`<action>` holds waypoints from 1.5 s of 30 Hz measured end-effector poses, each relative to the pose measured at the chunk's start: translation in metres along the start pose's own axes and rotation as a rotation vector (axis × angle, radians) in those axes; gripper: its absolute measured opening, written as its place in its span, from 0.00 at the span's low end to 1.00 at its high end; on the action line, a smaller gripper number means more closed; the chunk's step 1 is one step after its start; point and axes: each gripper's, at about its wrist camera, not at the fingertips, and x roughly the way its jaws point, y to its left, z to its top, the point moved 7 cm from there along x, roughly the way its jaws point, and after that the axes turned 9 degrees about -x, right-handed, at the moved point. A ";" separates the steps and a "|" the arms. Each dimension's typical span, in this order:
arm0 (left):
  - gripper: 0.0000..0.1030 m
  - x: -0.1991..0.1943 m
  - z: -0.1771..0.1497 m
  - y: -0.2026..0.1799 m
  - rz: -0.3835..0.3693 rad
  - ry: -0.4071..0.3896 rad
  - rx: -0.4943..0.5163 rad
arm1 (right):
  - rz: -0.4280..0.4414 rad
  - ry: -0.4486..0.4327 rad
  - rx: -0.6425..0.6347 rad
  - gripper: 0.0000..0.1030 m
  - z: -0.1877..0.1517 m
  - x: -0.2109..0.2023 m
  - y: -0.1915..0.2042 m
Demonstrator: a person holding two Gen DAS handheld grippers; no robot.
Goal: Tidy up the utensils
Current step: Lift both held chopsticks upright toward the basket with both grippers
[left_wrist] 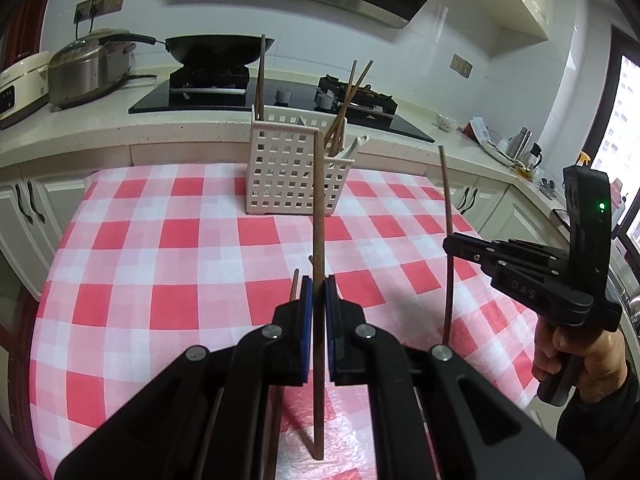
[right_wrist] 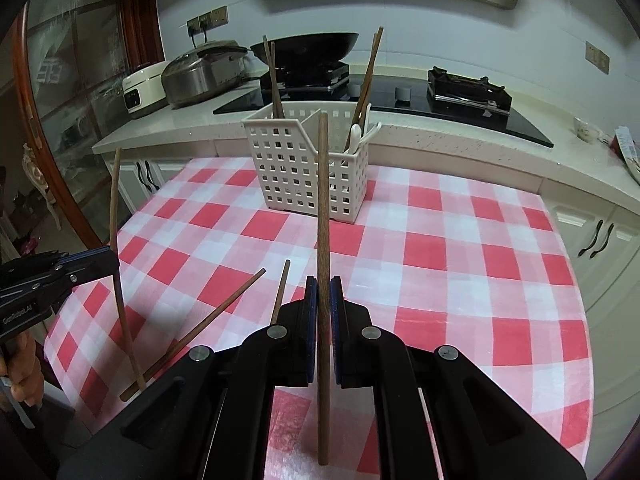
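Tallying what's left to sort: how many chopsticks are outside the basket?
4: left chopstick upright in the left claw, right chopstick upright in the right claw, two loose chopsticks lying on the cloth. Others may hide beneath the claws.

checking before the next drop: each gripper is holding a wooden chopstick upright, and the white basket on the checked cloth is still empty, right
Not quite. The white basket is not empty: the right wrist view shows chopsticks and white spoons standing in it. The rest holds: left gripper and right gripper each hold a chopstick upright.
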 end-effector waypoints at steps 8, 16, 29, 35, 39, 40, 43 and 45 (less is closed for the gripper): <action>0.06 -0.006 0.004 -0.005 0.001 -0.013 0.011 | -0.004 -0.021 0.032 0.07 -0.002 -0.014 -0.008; 0.06 -0.010 0.023 -0.010 -0.003 -0.040 0.030 | -0.002 -0.049 0.037 0.07 0.018 -0.018 -0.013; 0.06 -0.017 0.123 -0.026 -0.005 -0.127 0.094 | 0.006 -0.129 0.010 0.07 0.111 -0.016 -0.021; 0.06 -0.014 0.181 -0.037 0.005 -0.167 0.112 | 0.008 -0.151 -0.002 0.07 0.155 -0.007 -0.025; 0.06 -0.008 0.216 -0.045 0.025 -0.191 0.138 | 0.013 -0.150 -0.011 0.07 0.174 0.002 -0.028; 0.06 -0.006 0.223 -0.046 0.031 -0.195 0.141 | 0.014 -0.150 -0.013 0.07 0.176 0.004 -0.028; 0.06 0.005 0.245 -0.049 0.058 -0.211 0.152 | 0.019 -0.148 -0.016 0.07 0.183 0.011 -0.029; 0.06 0.012 0.258 -0.050 0.060 -0.217 0.147 | 0.021 -0.145 -0.016 0.07 0.186 0.016 -0.032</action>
